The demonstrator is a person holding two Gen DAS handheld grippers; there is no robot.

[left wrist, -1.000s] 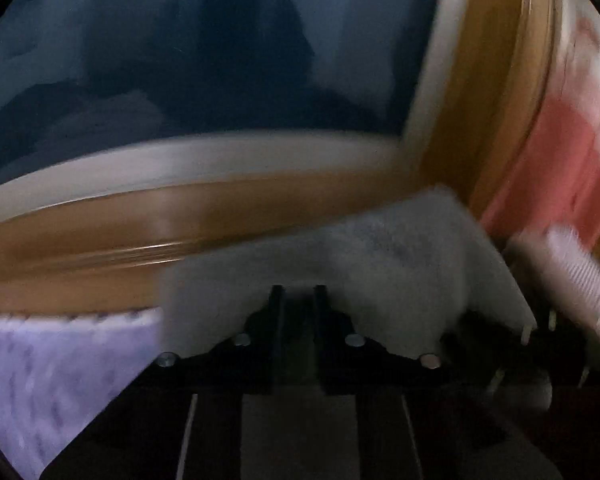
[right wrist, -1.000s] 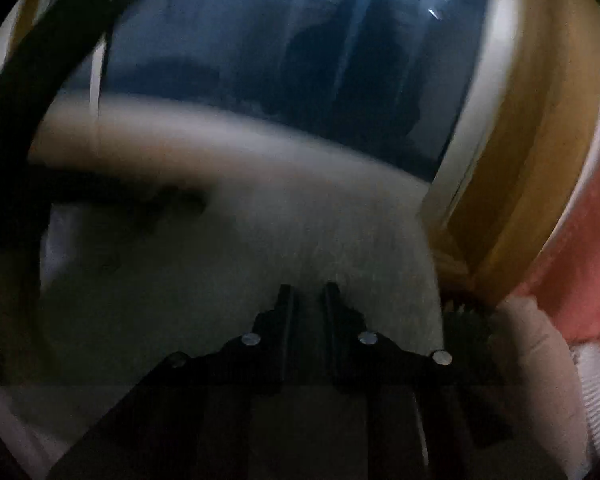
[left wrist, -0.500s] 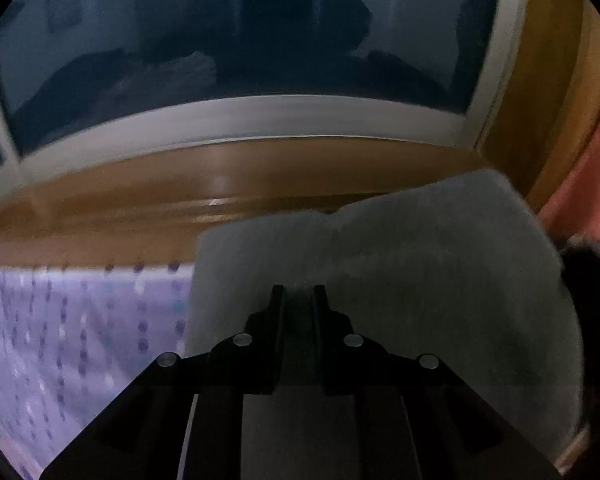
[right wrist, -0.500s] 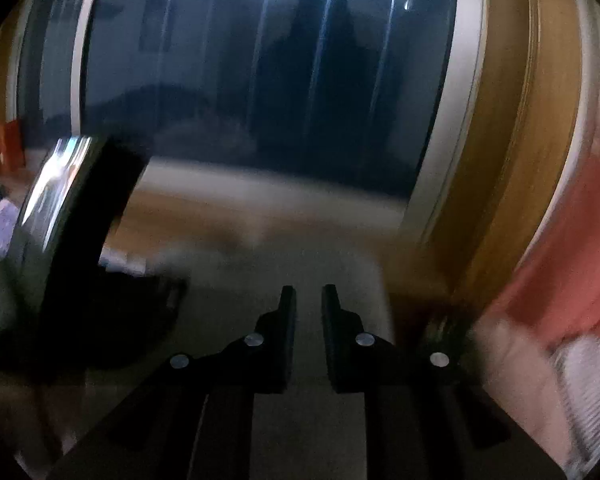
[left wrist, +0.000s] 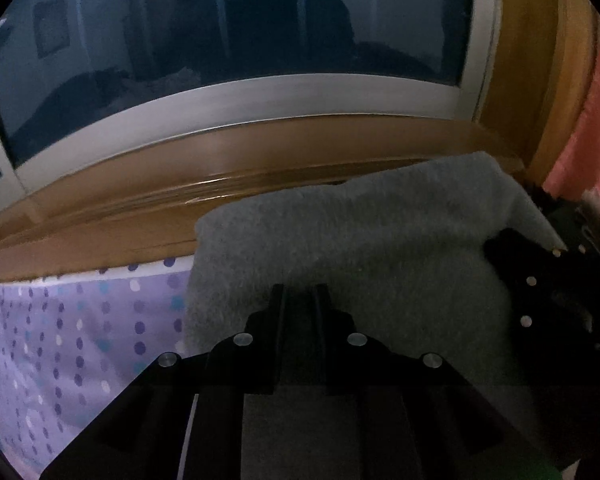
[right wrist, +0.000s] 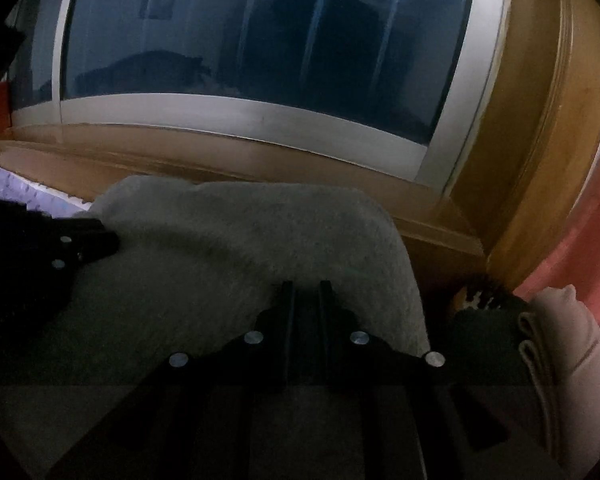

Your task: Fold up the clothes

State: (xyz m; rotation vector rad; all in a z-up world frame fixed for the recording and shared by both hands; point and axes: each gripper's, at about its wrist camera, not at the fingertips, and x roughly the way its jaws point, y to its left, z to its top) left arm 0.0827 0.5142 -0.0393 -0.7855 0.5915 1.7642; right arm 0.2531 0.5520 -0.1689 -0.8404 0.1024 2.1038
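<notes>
- Left claw (left wrist: 300, 294): jaws nearly pressed together, pinching the grey garment (left wrist: 380, 248) at its near edge; the cloth sits right against the tips in the left wrist view.
- Right claw (right wrist: 306, 290): jaws closing at this moment, grey fleece between and around them, so we judge it is taking hold of the near right part of the same garment. We cannot tell how much cloth is actually caught.
- Each claw shows in the other's view: right one as a dark shape at the garment's right side, left one at its left side. Both are on the same piece, apart from each other.
- Garment: thick, fuzzy, draped up in front of both claws, top edge rounded. It lies between the claws and the wooden ledge (left wrist: 260, 168) under the dark window (left wrist: 220, 40) on the far side.
- Left of it, a purple dotted sheet (left wrist: 60, 340), probably a bed. Far right, a pink fabric (right wrist: 580, 240) and a pale folded cloth (right wrist: 560, 340) just beside the right claw.
- Step, we judge: carrying the near edge over for a fold, fold not yet laid down.
- Risks: right claw shuts on a thin nip of fleece and it slips out, so one corner drops and the fold goes skewed.
- Thick pile may mean only the top layer is caught, and the layers split.
- The two claws pulling unevenly would twist the edge.
- Right claw is near the pale folded cloth and could snag or drag it.
- Dim, blurry light, so edge alignment is hard to judge.
</notes>
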